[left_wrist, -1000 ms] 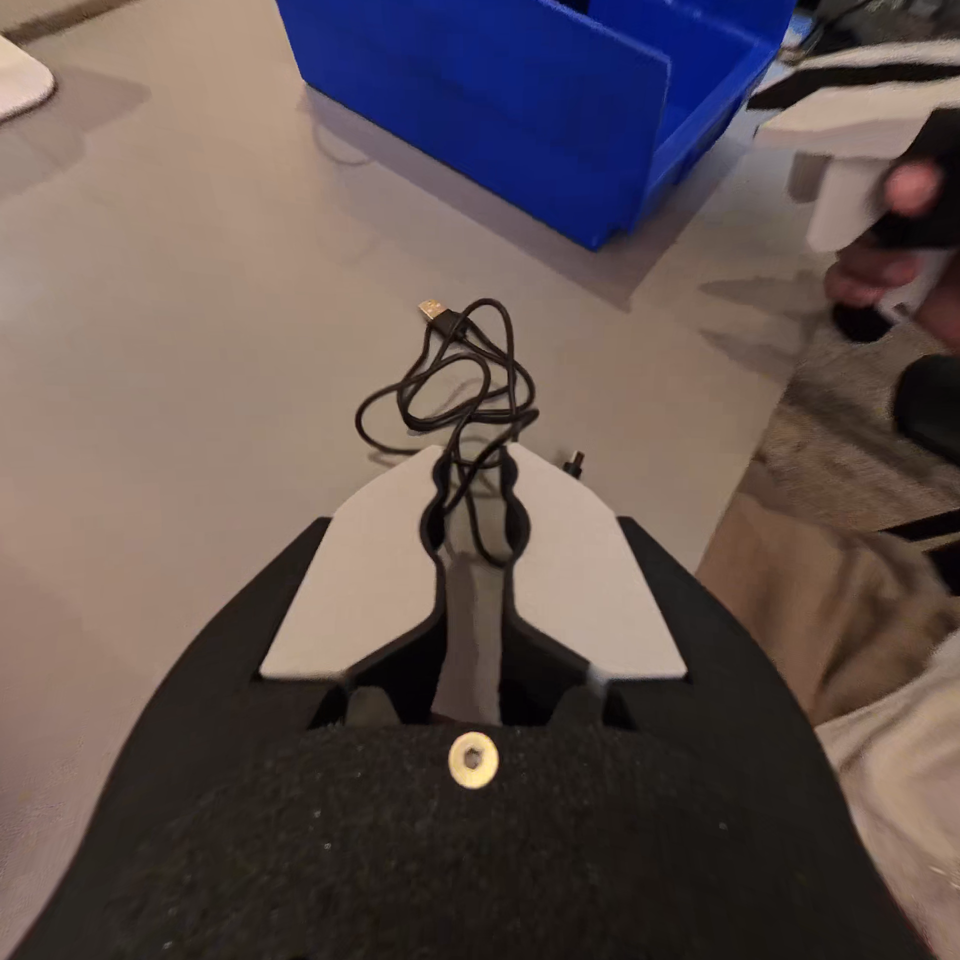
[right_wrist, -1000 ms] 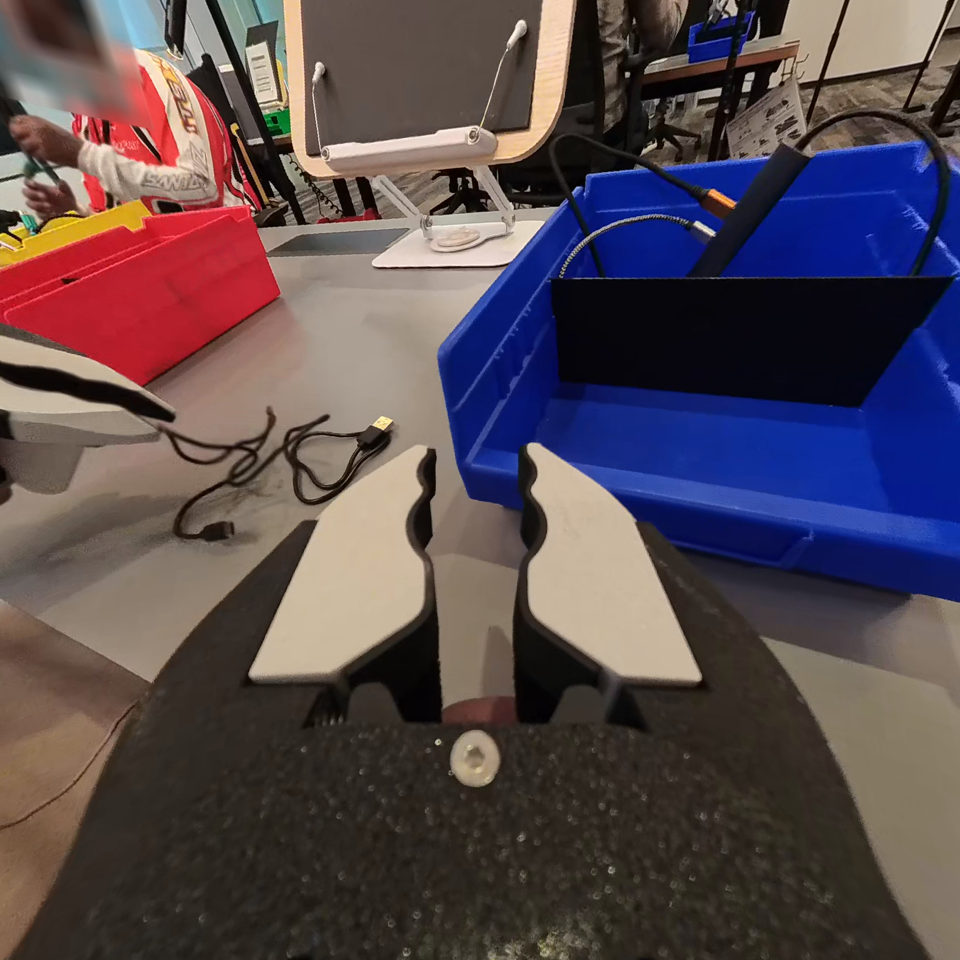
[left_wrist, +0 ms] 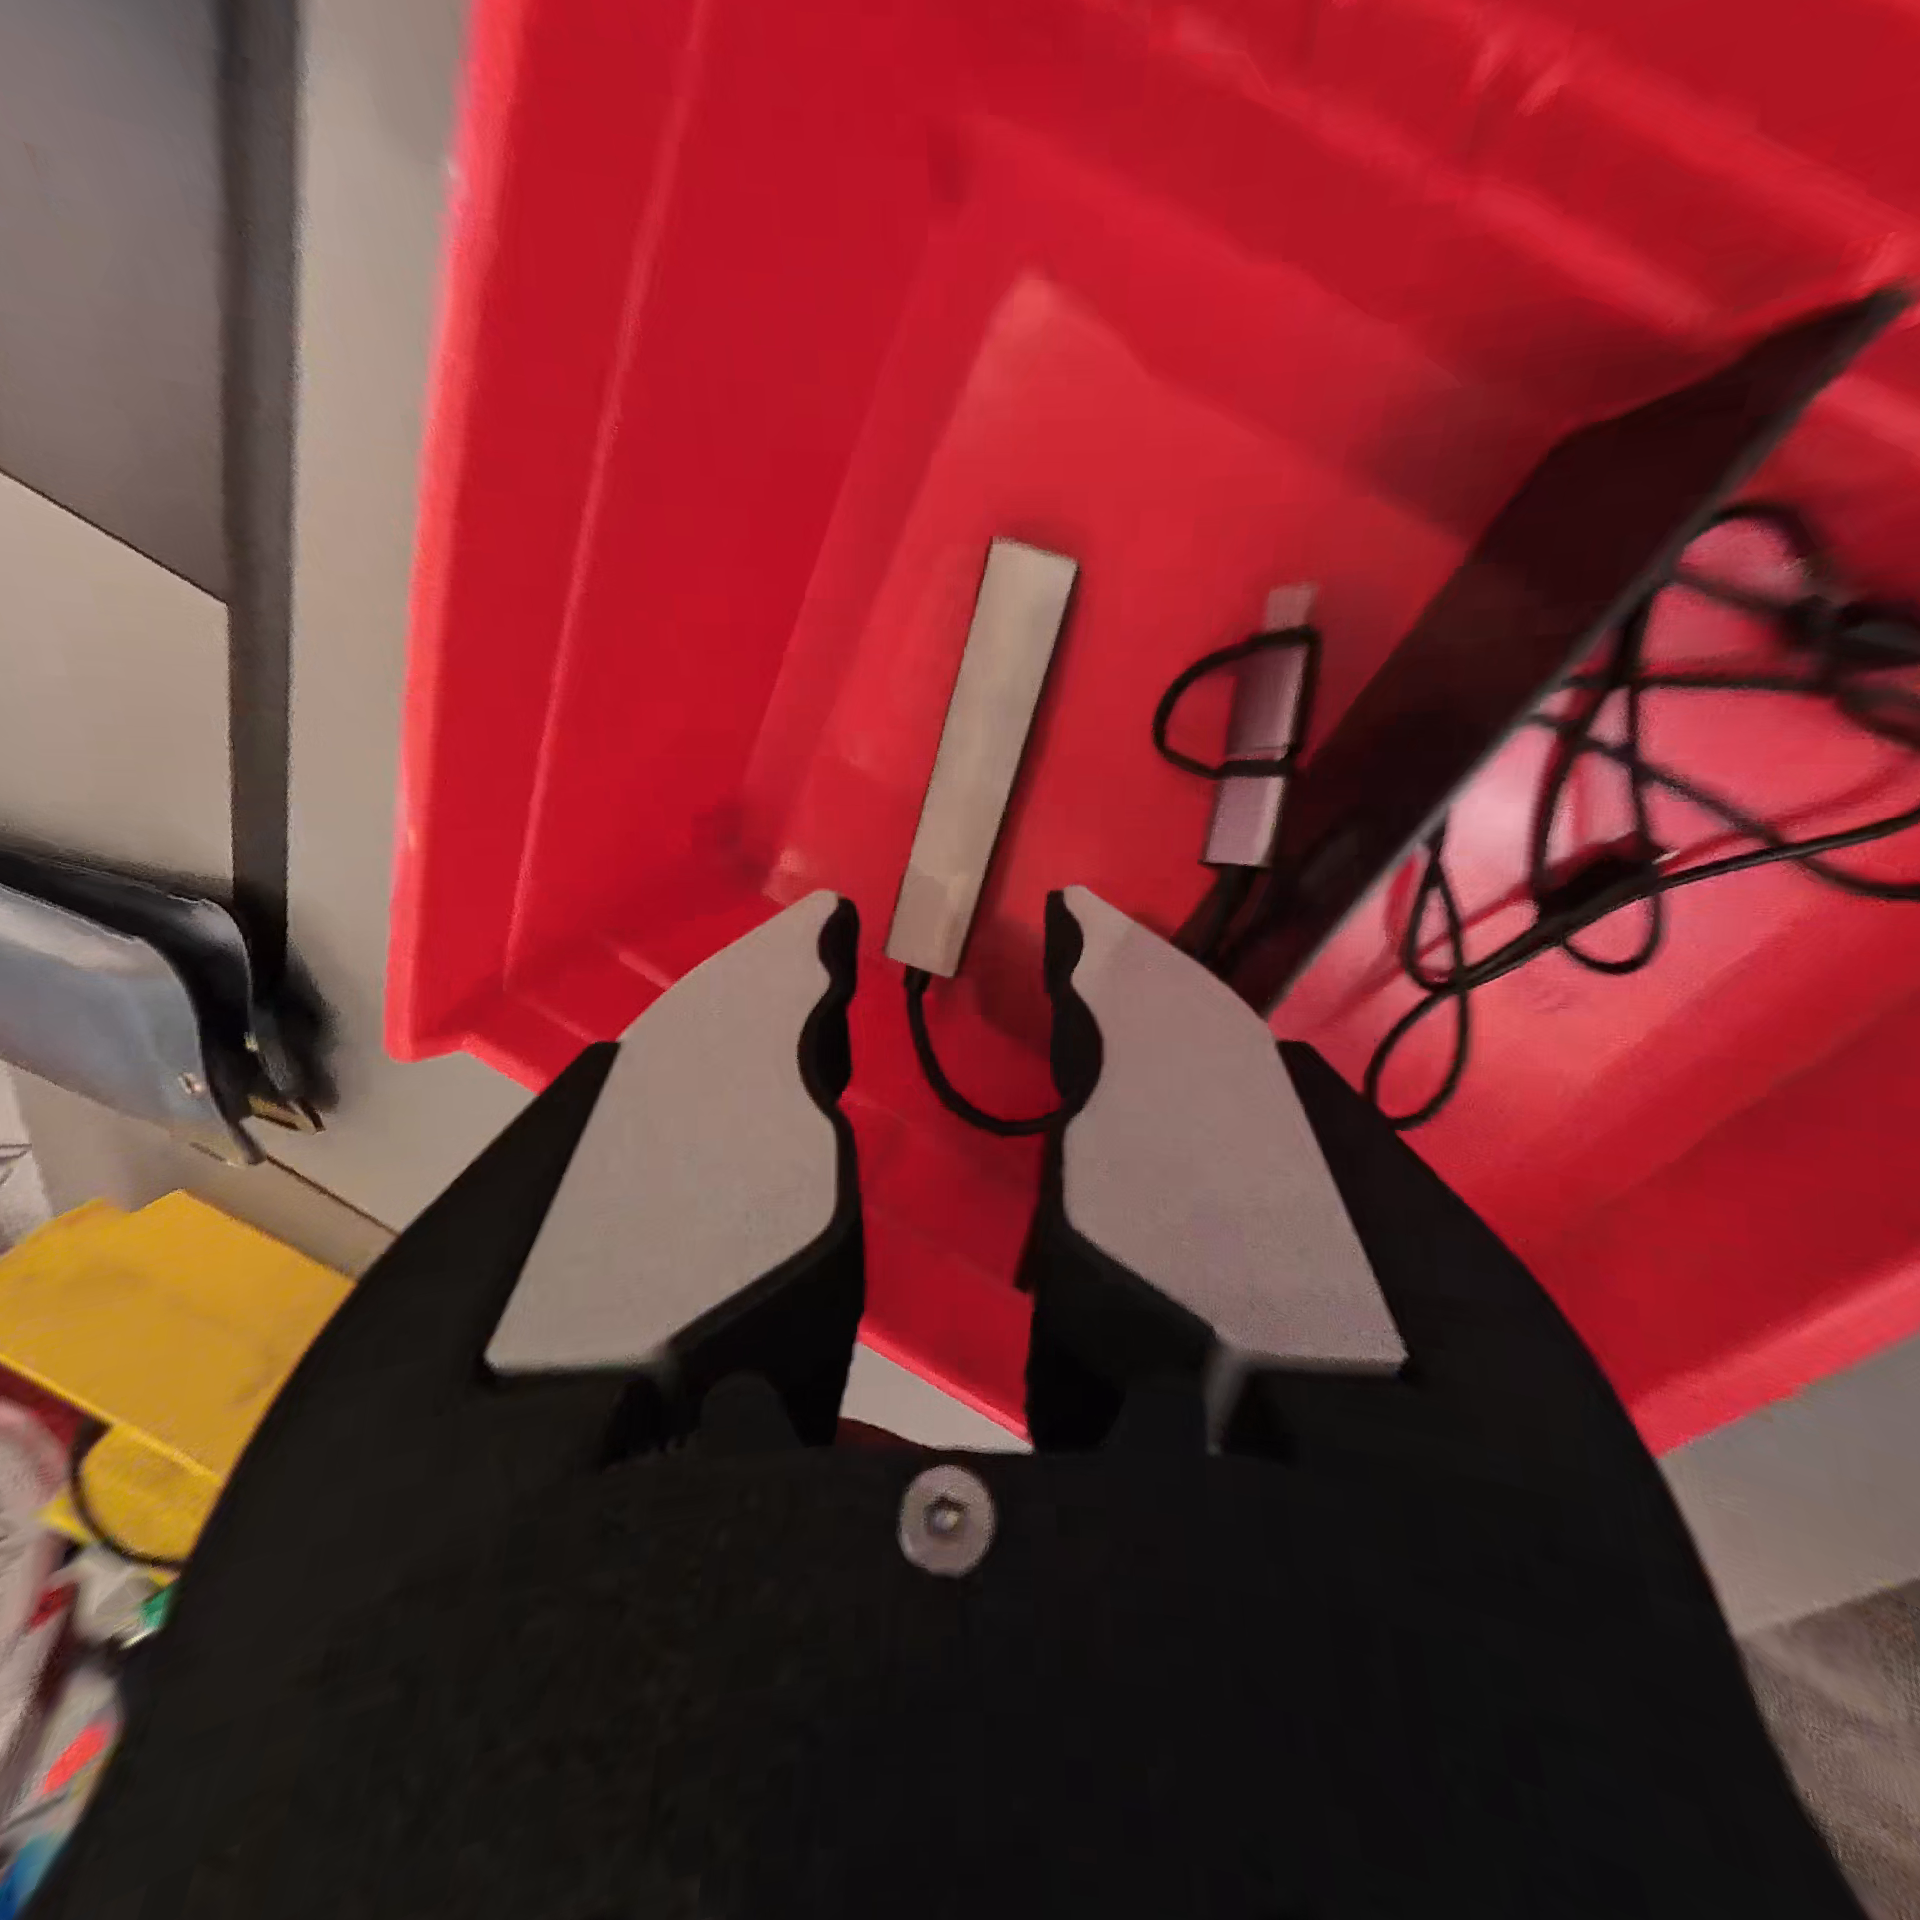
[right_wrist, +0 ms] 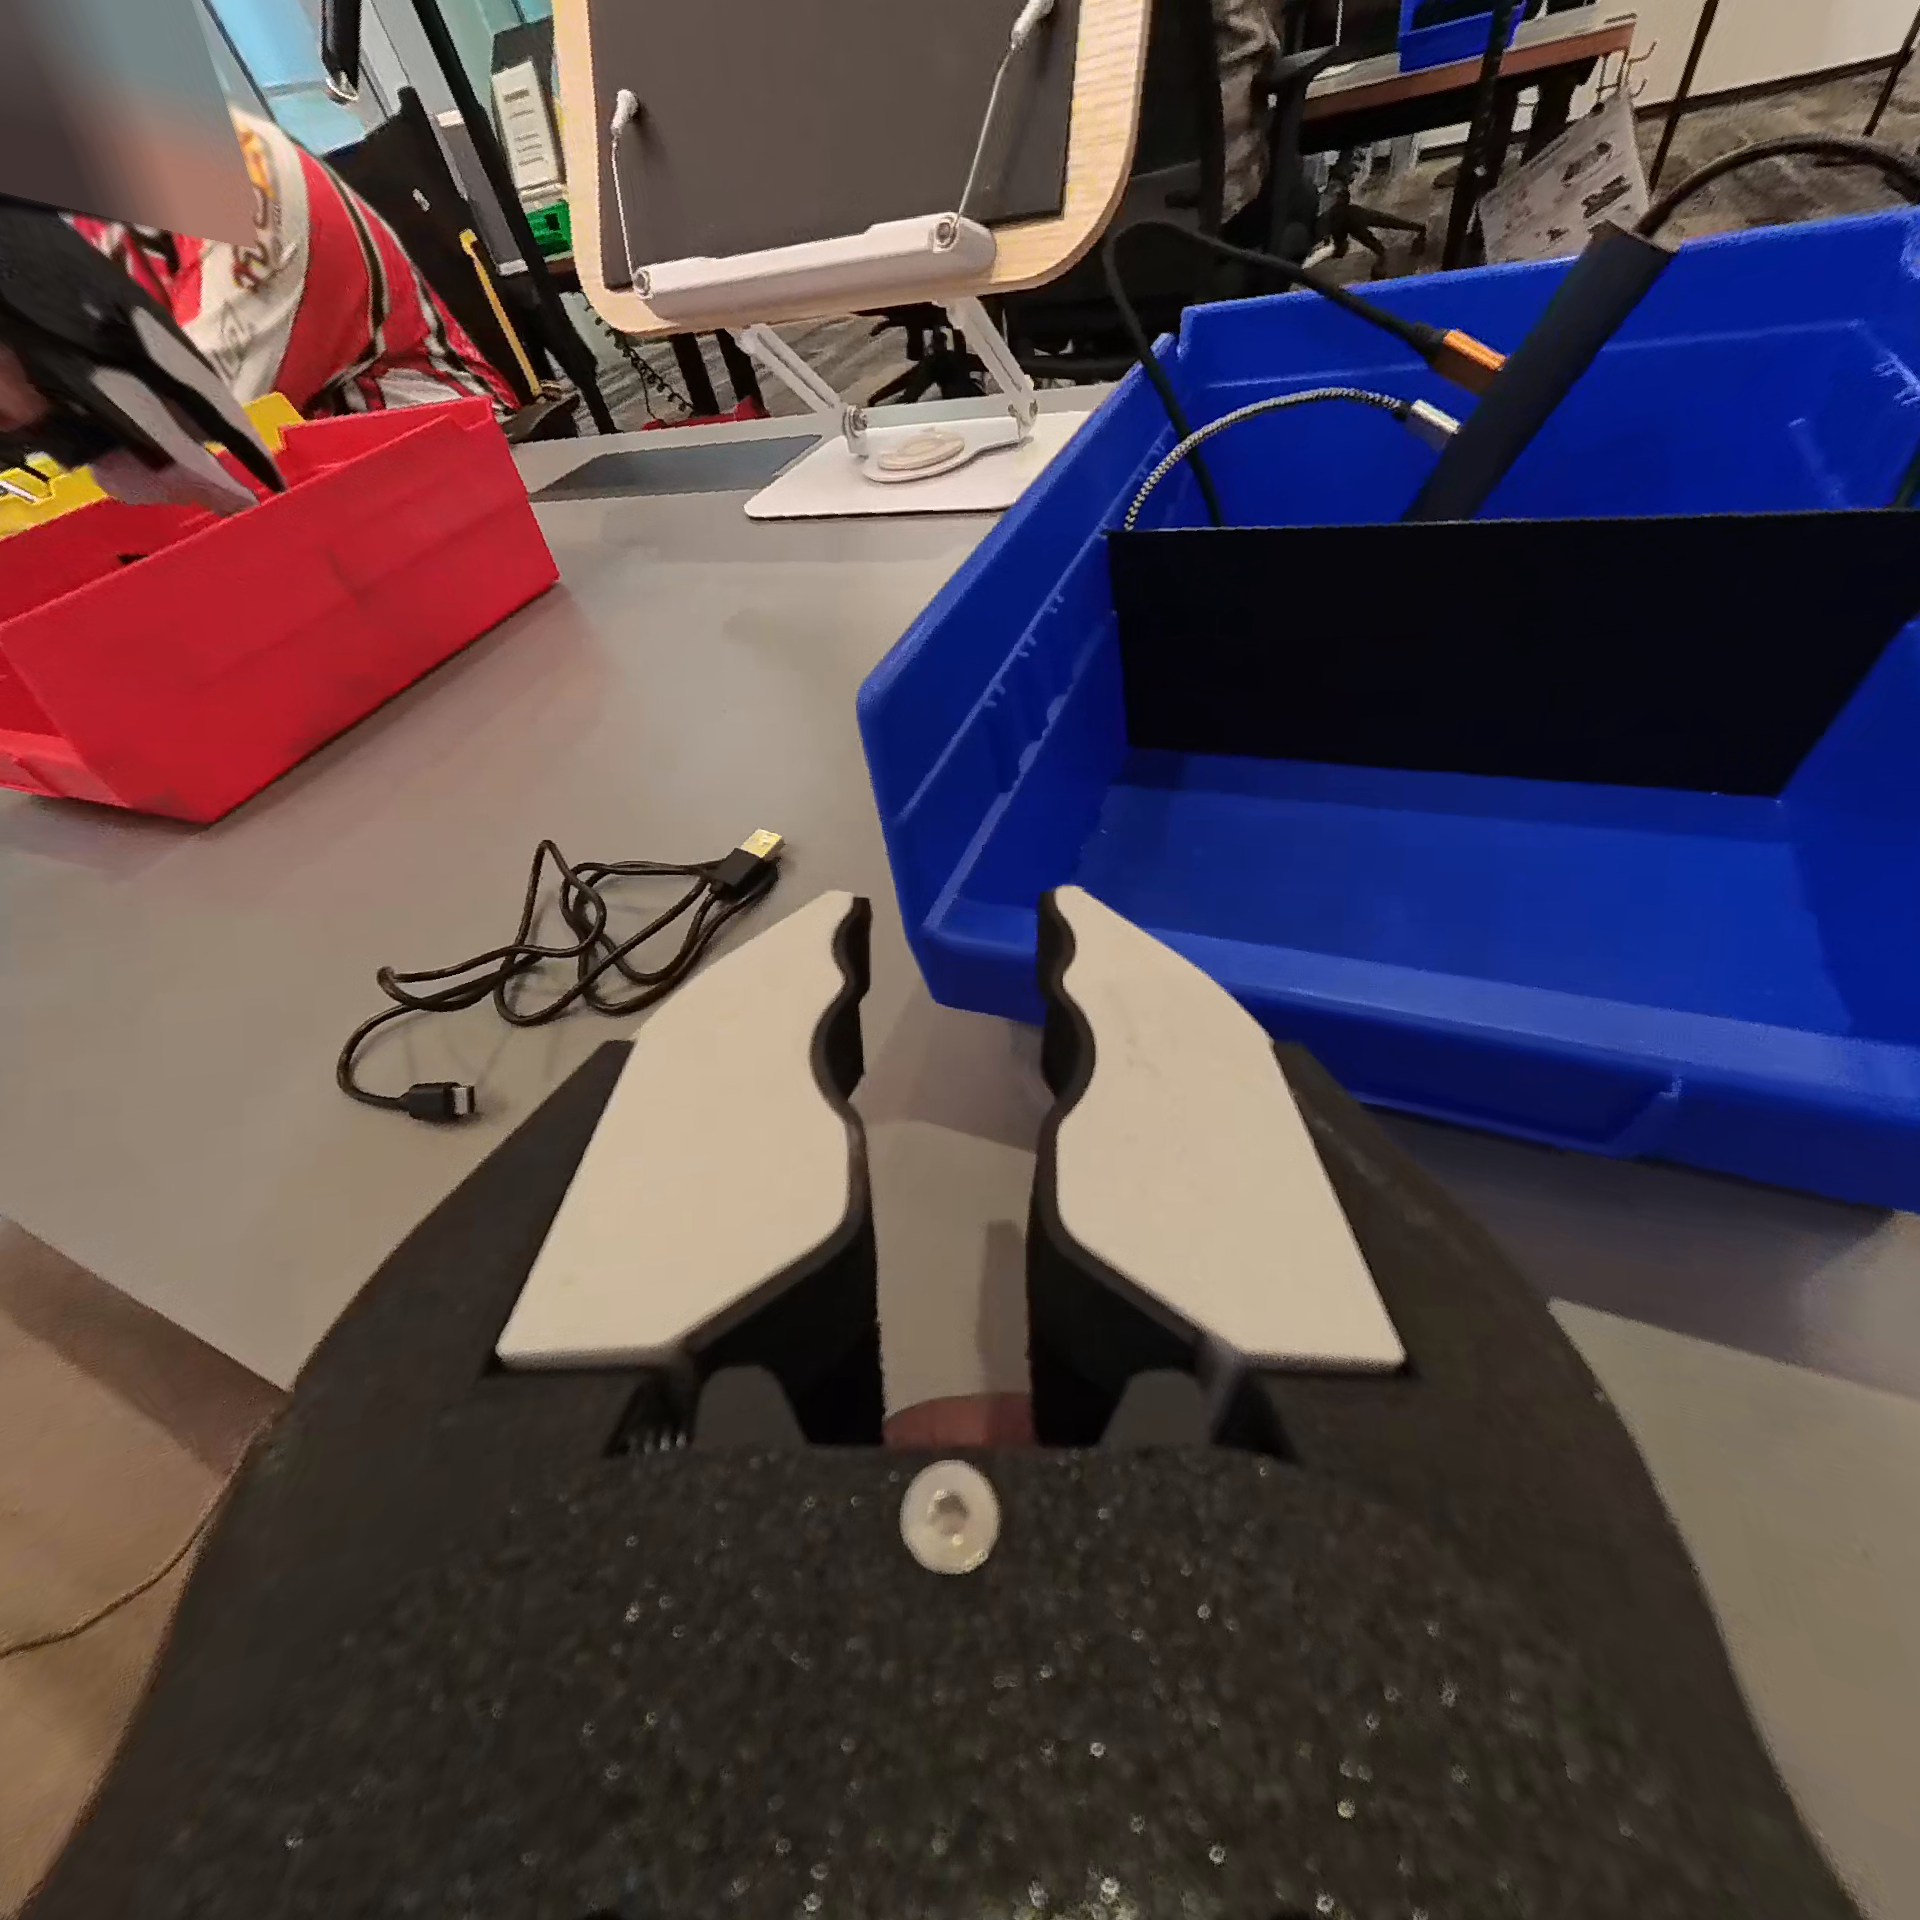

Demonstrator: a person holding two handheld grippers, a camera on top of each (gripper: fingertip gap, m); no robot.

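Since the earlier frame, the left gripper (left_wrist: 951,914) has left the black cable (right_wrist: 582,935) it was straddling on the counter (right_wrist: 675,675) and now hangs over the red bin (left_wrist: 623,520), pointing down into it; the right gripper (right_wrist: 951,914) has hardly shifted. Left wrist view (motion-blurred): we see the left gripper w/ jaws spread apart and nothing between them. Nearest to it, just beyond the tips, lies a flat grey bar-shaped device (left_wrist: 982,758) on the bin floor, w/ a short black lead (left_wrist: 977,1091) curling from its near end across the gap between the fingers; contact w/ the fingers cannot be told. Beside it, approx. parallel, lies a smaller grey adapter (left_wrist: 1262,748), close against a black divider (left_wrist: 1558,623); past the divider the other compartment holds a tangle of thin black cables (left_wrist: 1621,831). A yellow bin (left_wrist: 156,1330) shows at lower left. Right wrist view: we see the right gripper low over the counter's near edge, jaws likewise parted and empty, between the black cable (loose coil, lying free on the counter, well apart from the red bin) and the blue bin (right_wrist: 987,748), whose front compartment is bare. Behind that bin's dark divider (right_wrist: 1455,644) several cables (right_wrist: 1247,416) stick up. Far left, the left gripper shows again, tips over the red bin's rim.
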